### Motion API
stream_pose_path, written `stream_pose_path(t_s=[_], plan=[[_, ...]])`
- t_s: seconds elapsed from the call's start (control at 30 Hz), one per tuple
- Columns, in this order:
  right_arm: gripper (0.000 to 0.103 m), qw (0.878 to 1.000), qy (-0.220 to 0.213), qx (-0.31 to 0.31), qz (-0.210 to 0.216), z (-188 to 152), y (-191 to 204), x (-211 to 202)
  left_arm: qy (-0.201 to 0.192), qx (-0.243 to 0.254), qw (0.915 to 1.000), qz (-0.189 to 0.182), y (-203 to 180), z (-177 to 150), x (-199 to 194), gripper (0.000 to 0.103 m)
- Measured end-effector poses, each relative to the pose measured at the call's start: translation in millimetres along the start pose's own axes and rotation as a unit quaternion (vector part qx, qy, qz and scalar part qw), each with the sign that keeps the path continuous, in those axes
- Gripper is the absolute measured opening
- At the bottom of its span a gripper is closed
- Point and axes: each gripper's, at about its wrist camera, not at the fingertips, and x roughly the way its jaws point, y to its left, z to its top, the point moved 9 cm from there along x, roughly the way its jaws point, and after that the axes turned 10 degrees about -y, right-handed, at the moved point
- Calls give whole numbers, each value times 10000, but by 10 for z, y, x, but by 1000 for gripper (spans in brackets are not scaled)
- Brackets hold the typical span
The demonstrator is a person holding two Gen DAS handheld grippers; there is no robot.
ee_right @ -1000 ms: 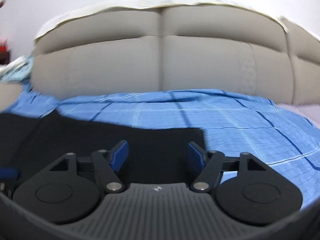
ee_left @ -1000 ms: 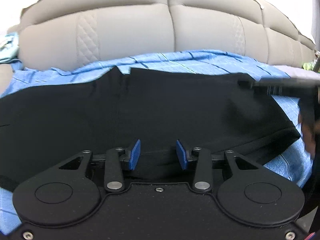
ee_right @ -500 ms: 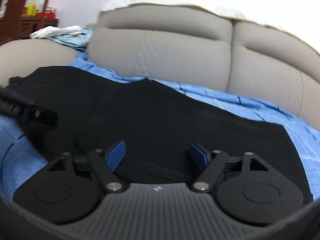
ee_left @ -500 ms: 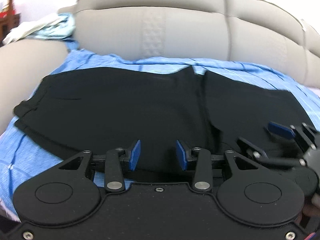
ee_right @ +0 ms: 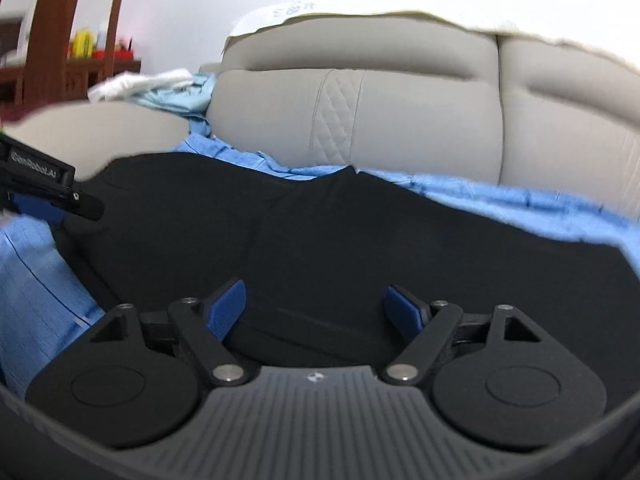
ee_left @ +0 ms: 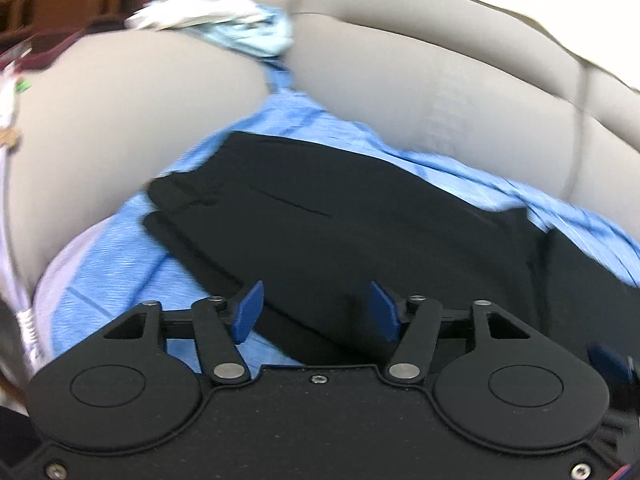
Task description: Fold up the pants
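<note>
The black pants (ee_left: 360, 216) lie flat and spread out on a blue checked sheet (ee_left: 120, 264) that covers the sofa seat. In the left wrist view the waistband end (ee_left: 176, 200) sits toward the left, close to the padded armrest, with a thin pocket slit showing on the upper layer. The near edge of the fabric runs diagonally right under the left gripper (ee_left: 316, 312), whose jaws stand wide apart with nothing between the blue pads (ee_left: 248, 312); the pants edge lies below and between them, and whether a pad touches cloth I cannot tell. This view is blurred.

Over to the right wrist view: the pants (ee_right: 400, 240) fill the middle, and a folded or seamed edge (ee_right: 312, 324) runs just in front of the right gripper (ee_right: 316, 312). Its jaws are spread open too, gripping nothing, hovering low over the dark cloth. At the far left of that view the left gripper (ee_right: 44, 196) pokes in above the waistband side, one blue pad visible under its black finger.

Beyond the pants, the blue sheet (ee_right: 520, 208) bunches against the beige sofa backrest (ee_right: 400, 112). A pale blue and white heap of cloth (ee_right: 160, 88) rests on the armrest (ee_right: 100, 136), and wooden furniture (ee_right: 60, 40) stands behind at the upper left.
</note>
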Motion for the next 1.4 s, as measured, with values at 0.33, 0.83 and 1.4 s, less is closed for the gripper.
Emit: stream_pose_path(t_s=[0.33, 0.83, 1.4], plan=[[93, 9985, -9, -542, 42, -76, 156, 32, 5, -1412, 9856, 931, 830, 150, 313, 66], [95, 9986, -27, -519, 36, -82, 141, 36, -125, -1633, 9831, 813, 920, 245, 775, 82], [94, 9991, 125, -357, 178, -4, 114, 38, -1093, -1907, 9713, 910, 858, 476, 519, 16]])
